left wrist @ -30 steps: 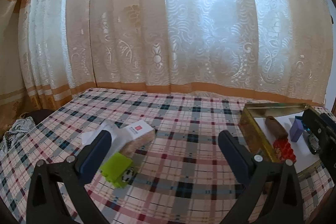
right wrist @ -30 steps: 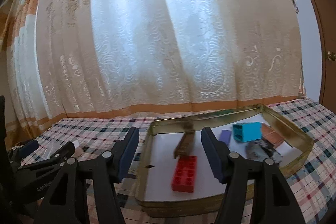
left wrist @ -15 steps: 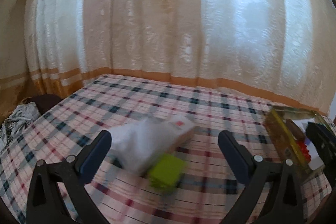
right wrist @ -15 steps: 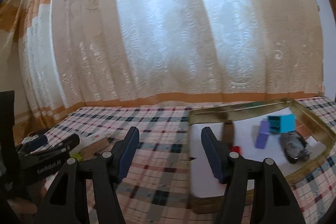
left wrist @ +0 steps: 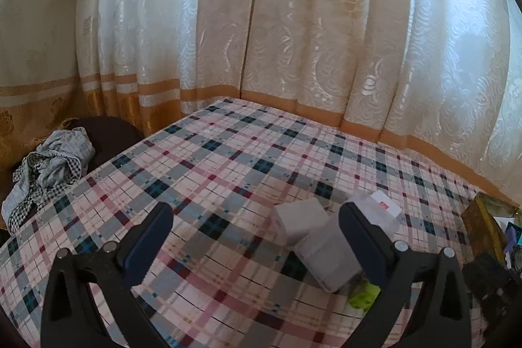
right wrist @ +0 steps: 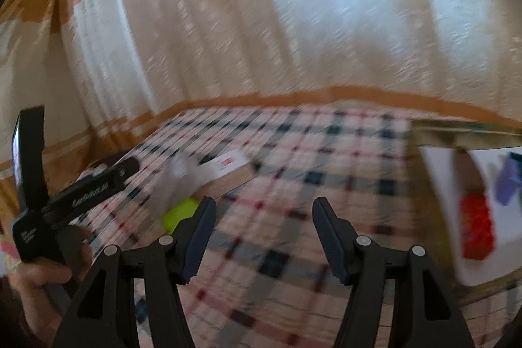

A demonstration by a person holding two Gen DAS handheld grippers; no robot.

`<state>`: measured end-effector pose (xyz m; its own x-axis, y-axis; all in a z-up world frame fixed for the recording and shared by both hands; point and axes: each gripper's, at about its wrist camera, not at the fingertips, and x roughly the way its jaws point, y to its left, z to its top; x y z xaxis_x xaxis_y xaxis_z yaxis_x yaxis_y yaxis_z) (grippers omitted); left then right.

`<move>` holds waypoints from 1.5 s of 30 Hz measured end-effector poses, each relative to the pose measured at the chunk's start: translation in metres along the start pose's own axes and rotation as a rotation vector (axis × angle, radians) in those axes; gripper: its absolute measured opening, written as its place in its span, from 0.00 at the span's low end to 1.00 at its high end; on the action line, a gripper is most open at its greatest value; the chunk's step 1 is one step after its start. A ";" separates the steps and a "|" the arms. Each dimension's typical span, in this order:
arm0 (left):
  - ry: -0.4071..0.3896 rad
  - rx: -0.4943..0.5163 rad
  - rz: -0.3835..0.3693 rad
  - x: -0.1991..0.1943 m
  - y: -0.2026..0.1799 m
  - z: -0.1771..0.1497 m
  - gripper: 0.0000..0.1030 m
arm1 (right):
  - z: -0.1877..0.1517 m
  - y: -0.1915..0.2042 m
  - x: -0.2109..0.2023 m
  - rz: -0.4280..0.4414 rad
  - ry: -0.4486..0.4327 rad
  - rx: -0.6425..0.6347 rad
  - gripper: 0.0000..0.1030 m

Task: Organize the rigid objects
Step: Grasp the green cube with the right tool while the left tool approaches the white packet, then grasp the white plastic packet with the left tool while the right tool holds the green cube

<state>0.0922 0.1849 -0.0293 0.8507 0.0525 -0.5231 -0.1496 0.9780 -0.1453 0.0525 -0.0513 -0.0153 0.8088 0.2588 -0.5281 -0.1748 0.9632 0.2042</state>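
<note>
Tongs first: left tongs (left wrist: 251, 234) gape wide over the checked table (left wrist: 228, 158), nothing between them; right tongs (right wrist: 264, 234) stand partly open, also empty. Green block (right wrist: 179, 212) lies just past the right tongs' left finger, touching the near end of a small white-and-tan box (right wrist: 228, 172), with something white and crumpled, maybe paper (left wrist: 326, 247), against it. Block looks light, stiff, likely slick plastic; best pinched across flat sides. Box light too, card, grip its long sides. Gold tray (right wrist: 456, 136) sits right, holding a red brick (right wrist: 476, 227) and purple piece (right wrist: 507, 181). Open cloth between. Far edge meets the curtain (left wrist: 293, 38); left edge drops off.
</note>
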 end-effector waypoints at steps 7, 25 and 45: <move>0.002 -0.052 -0.005 0.007 0.025 0.007 1.00 | -0.002 0.044 0.046 0.148 0.180 -0.139 0.62; 0.022 0.056 -0.094 0.010 0.004 0.007 1.00 | 0.001 0.060 0.071 0.102 0.264 -0.165 0.53; 0.177 0.444 -0.306 0.023 -0.075 -0.015 0.84 | -0.007 -0.005 0.016 0.005 0.161 -0.026 0.53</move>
<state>0.1154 0.1101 -0.0433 0.7189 -0.2442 -0.6508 0.3494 0.9363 0.0346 0.0624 -0.0518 -0.0310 0.7080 0.2699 -0.6526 -0.1946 0.9629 0.1871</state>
